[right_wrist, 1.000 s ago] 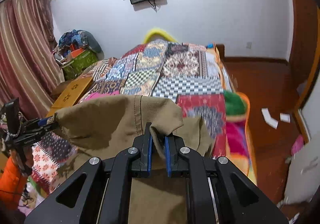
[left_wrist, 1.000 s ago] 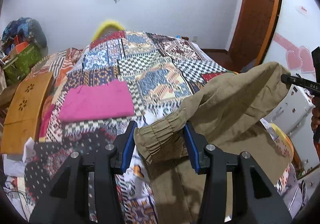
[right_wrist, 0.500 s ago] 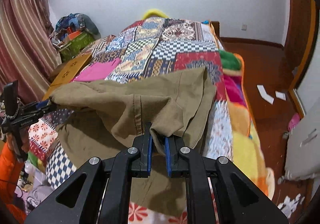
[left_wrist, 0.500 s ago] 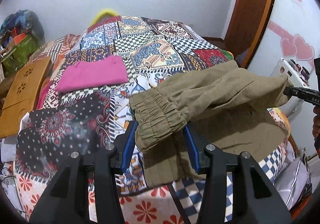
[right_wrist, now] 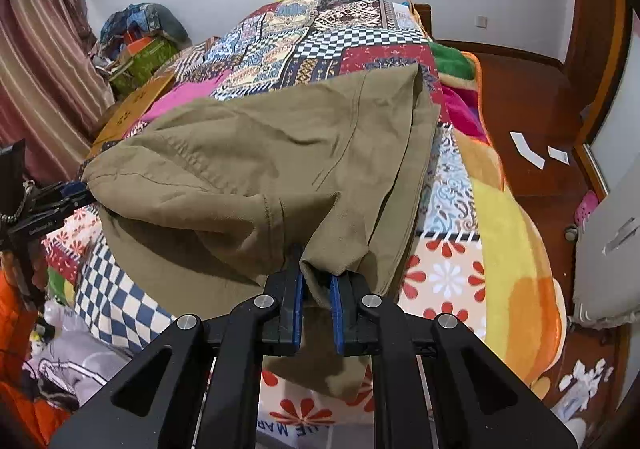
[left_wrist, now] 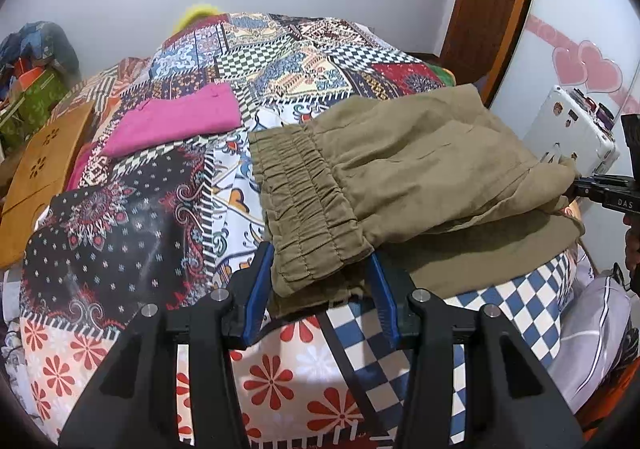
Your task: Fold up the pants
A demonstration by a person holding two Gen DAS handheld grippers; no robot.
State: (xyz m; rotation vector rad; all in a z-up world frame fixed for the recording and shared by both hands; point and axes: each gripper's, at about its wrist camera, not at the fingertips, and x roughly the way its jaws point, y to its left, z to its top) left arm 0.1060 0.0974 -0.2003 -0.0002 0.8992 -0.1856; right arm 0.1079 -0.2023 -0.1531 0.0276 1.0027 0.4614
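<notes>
**Khaki pants stretched crosswise over the near end of the bed**

Where the blue pads close in, left hand-held gripper (left_wrist: 322, 281) clamped on the gathered elastic waistband of the pants (left_wrist: 408, 169), at the corner nearest the camera. Right hand-held gripper (right_wrist: 315, 291) pinched tight on a fold of the same khaki cloth at the opposite end. Pants folded double, upper layer lying over lower, spread on the patchwork bed (left_wrist: 120, 217) near its foot. Long axis running side to side across the bed, from one gripper to the other; waistband end toward the left hand, other end toward the right. Farther up the quilt, apart from the pants, a folded pink garment (left_wrist: 176, 121). Beside the bed at far left, a wooden board (left_wrist: 40, 169).
</notes>
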